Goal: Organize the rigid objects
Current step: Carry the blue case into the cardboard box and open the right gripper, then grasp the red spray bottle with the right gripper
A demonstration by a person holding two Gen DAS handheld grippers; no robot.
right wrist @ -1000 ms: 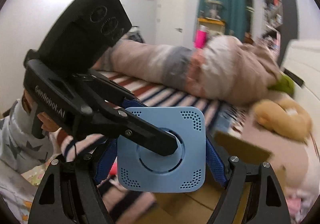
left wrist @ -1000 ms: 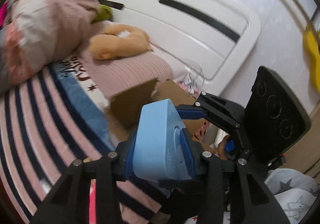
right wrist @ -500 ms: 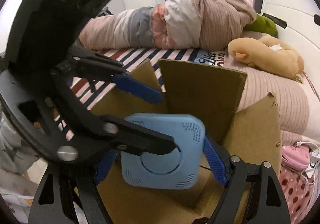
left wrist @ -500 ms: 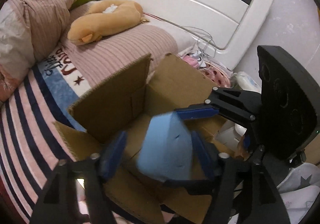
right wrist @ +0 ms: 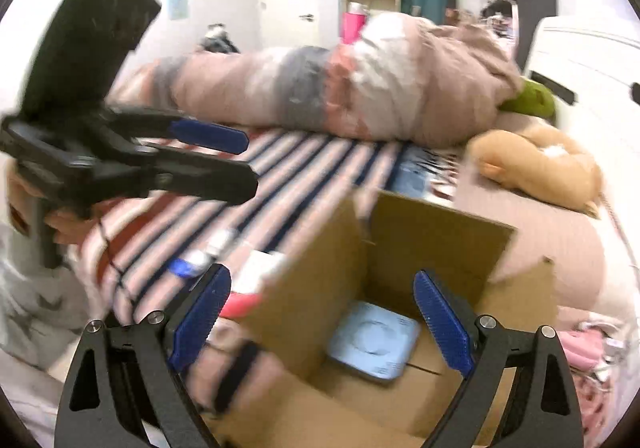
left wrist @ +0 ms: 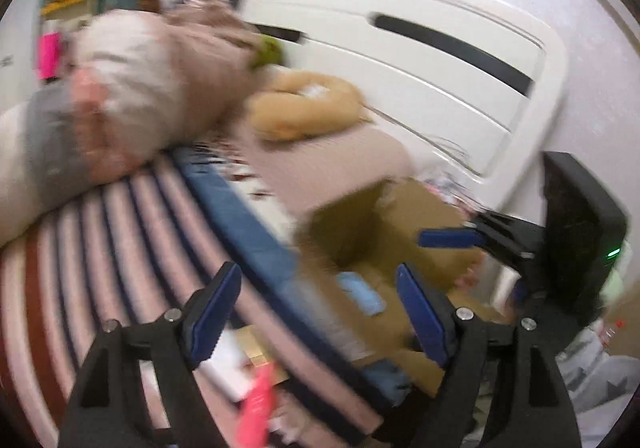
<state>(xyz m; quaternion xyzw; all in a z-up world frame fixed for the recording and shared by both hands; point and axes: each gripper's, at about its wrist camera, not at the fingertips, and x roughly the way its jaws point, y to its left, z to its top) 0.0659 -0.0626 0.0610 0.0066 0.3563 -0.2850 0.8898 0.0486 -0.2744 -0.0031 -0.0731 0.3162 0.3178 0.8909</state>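
Blue device [right wrist: 374, 344] lies flat on floor of open cardboard box [right wrist: 440, 232] on bed [right wrist: 280, 164], face up, gripped by nothing. Right gripper [right wrist: 322, 322] directly above it, jaws opening, empty, device below and ahead between blue pads. Left gripper [left wrist: 316, 314] off to box's left over striped bedding, jaws opening, empty. Right hand nearer; small items [right wrist: 208, 256] on stripes lie nearer left.

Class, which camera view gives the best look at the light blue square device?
The right wrist view: the light blue device lies flat on the floor of the cardboard box, face up, its round centre visible. The left wrist view shows only a blurred blue sliver of it.
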